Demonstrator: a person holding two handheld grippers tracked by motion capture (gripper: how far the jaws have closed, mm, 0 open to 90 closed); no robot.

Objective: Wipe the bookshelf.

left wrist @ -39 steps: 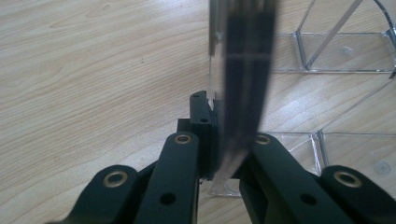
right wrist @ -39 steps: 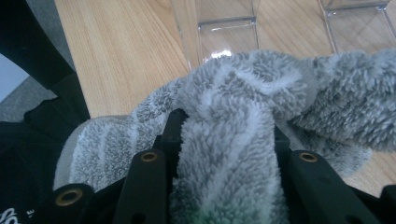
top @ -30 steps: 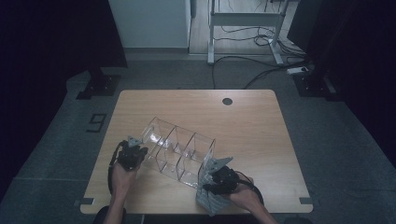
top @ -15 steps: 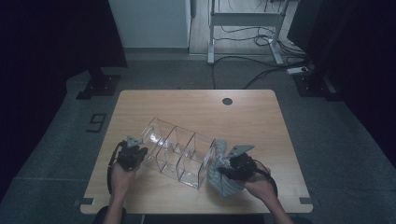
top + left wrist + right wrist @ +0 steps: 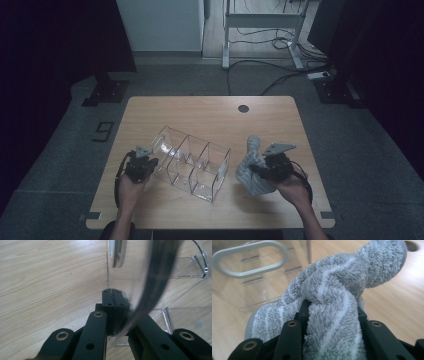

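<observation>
Pinching the clear organizer's [image 5: 192,164] wall, the left gripper [image 5: 113,312] steadies it on the table [image 5: 210,112] while the right gripper [image 5: 332,315], jaws clamped on the grey towel [image 5: 251,170] just beside it, looks midway: towel lifted, not yet placed inside

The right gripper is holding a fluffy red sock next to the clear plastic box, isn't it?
Not quite: the fluffy sock is grey with white stripes, not red, as the right gripper view shows. The rest holds: the right gripper is shut on it beside the clear plastic box.
</observation>
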